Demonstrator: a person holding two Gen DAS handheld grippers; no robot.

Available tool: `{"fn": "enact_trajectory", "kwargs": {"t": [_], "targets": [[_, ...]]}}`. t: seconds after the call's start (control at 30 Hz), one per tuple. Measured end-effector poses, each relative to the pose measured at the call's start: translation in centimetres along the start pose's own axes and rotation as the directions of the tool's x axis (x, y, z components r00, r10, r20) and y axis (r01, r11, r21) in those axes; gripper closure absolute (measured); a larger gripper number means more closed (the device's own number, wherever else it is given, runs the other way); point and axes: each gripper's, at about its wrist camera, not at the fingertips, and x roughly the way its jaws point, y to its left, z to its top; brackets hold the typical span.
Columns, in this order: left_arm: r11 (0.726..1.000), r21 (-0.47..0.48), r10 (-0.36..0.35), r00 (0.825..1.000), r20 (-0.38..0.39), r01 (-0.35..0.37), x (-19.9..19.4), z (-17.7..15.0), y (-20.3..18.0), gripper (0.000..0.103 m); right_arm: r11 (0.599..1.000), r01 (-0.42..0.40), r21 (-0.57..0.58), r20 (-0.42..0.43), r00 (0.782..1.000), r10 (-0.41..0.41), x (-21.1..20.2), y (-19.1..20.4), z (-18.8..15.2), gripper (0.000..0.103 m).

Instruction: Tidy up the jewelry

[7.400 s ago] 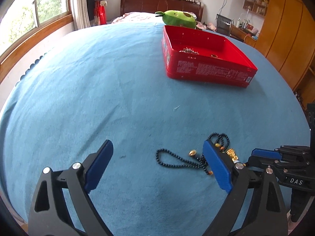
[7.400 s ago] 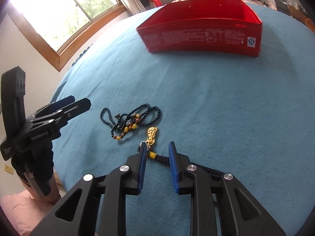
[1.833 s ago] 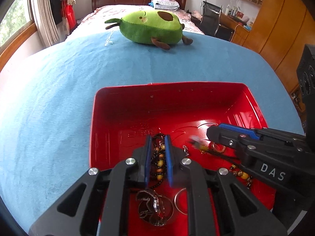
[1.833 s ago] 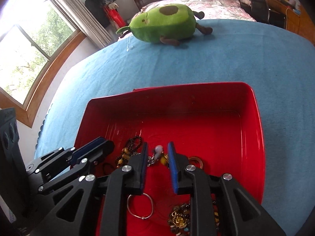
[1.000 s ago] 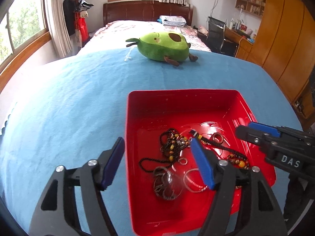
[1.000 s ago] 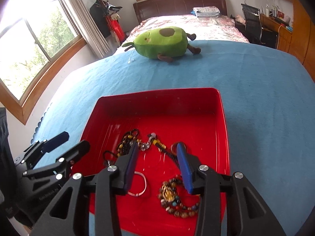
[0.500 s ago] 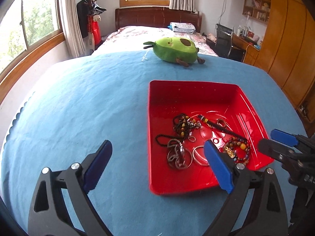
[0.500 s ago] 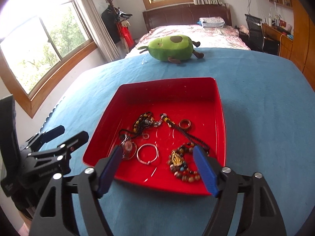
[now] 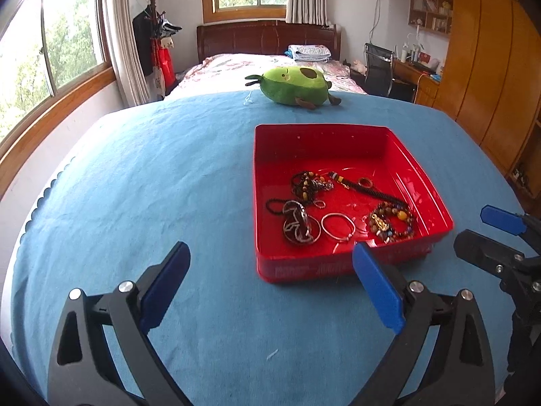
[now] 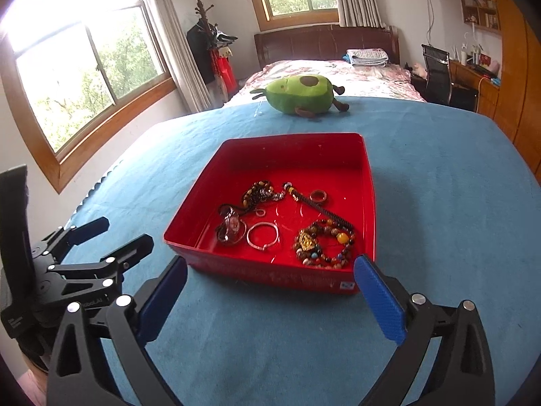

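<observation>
Hovering spread and empty, the left gripper (image 9: pixel 270 284) and right gripper (image 10: pixel 270 291) are facing the red tray (image 10: pixel 368 182) of jewelry (image 10: pixel 324 240) lying just beyond, nearer the right one.

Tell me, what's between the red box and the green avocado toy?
Only bare blue cloth lies between the red box and the avocado toy. Both wrist views show this.

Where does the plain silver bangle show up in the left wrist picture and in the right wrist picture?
Left wrist view: the silver bangle lies near the front wall of the red tray, right of centre.
Right wrist view: the silver bangle lies in the tray's near half, close to picture centre.
Shared landmark: the avocado plush beyond the tray, also seen in the right view.
</observation>
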Motion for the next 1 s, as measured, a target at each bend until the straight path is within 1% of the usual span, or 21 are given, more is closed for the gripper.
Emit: {"fn": "enact_trajectory", "kwargs": {"t": [0.17, 0.43, 0.57, 0.77, 1.0], "targets": [[1.000, -0.009, -0.021, 1.000, 0.019, 0.021, -1.3, -0.8, 0.0, 0.007, 1.000, -0.008, 0.000, 0.001, 1.000, 0.008, -0.6, 0.3, -0.7, 0.004], [1.000, -0.011, -0.021, 0.998, 0.055, 0.021, -2.3, -1.1, 0.3, 0.006, 0.999, 0.031, -0.004, 0.016, 0.999, -0.031, -1.0, 0.6, -1.4, 0.004], [1.000, -0.015, -0.016, 0.998, 0.054, 0.017, -2.1, -1.2, 0.2, 0.004, 0.998, 0.055, -0.003, 0.010, 0.998, -0.055, -0.7, 0.5, -1.6, 0.004], [1.000, -0.009, 0.001, 0.999, 0.040, -0.001, -1.0, -1.5, 0.3, 0.003, 1.000, 0.027, 0.008, -0.020, 0.999, -0.027, -0.1, 0.2, -2.1, 0.004], [0.999, -0.039, 0.009, 1.000, 0.008, -0.009, 0.6, -1.9, 1.2, 0.003, 0.999, 0.029, 0.019, -0.002, 1.000, -0.029, -0.4, -0.4, -2.0, 0.004]]}}
